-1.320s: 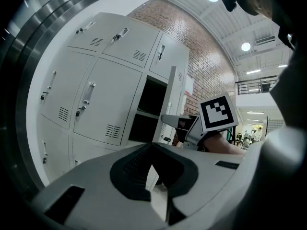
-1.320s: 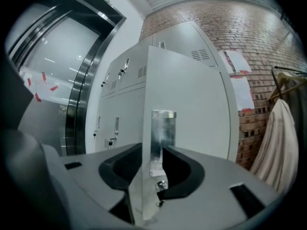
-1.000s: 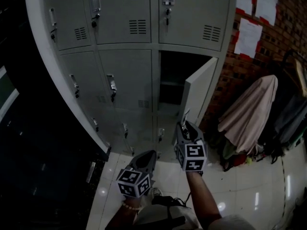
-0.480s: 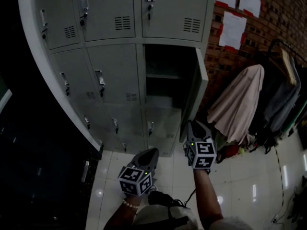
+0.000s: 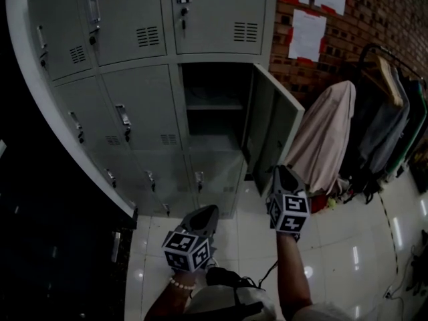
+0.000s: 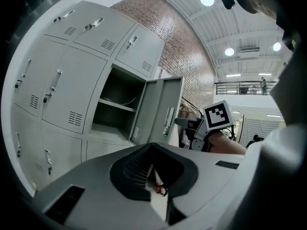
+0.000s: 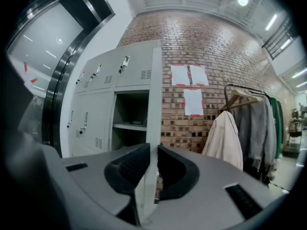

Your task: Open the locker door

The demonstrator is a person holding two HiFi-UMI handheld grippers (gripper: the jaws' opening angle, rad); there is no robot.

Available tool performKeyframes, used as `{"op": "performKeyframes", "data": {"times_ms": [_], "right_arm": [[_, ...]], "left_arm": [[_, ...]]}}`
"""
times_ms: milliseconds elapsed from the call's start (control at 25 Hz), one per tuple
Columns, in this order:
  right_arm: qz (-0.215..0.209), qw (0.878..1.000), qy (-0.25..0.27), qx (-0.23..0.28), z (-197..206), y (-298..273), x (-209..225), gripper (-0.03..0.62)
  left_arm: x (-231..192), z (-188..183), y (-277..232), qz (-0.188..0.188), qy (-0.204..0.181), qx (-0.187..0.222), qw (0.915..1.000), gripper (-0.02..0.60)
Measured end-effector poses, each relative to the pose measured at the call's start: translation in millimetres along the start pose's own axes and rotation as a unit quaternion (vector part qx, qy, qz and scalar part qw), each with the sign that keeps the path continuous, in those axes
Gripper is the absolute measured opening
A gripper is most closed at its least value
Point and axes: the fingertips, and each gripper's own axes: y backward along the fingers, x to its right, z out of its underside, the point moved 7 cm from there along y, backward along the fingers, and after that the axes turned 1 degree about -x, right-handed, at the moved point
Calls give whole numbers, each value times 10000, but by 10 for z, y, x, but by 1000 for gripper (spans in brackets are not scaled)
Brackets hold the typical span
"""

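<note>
At the lockers (image 5: 137, 102), the locker door (image 5: 271, 129) had swung wider; right gripper (image 5: 281, 172), jaws just closing, pinched its edge; left gripper (image 5: 211, 211) closed, empty; coats (image 5: 328, 139) hung alongside.

brick wall (image 5: 374, 19), taped papers (image 5: 306, 35), hanging coats (image 5: 328, 139)

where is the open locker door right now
In the head view the open locker door stands out to the right of its middle-row compartment, toward the brick wall. The right gripper, its jaws just closing, grips the door's free edge.
</note>
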Motion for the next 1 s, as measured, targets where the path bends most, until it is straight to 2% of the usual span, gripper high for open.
{"op": "performKeyframes", "data": {"times_ms": [160, 440, 1000], "right_arm": [[223, 9997, -19, -13, 22, -39, 196, 14], [474, 9988, -147, -17, 21, -117, 486, 5], [460, 9989, -24, 104, 1, -43, 294, 5]], "left_arm": [[-27, 16, -82, 58, 21, -21, 10000, -8], [-73, 18, -178, 80, 45, -81, 9999, -8], [-150, 8, -45, -40, 92, -24, 9999, -8]]}}
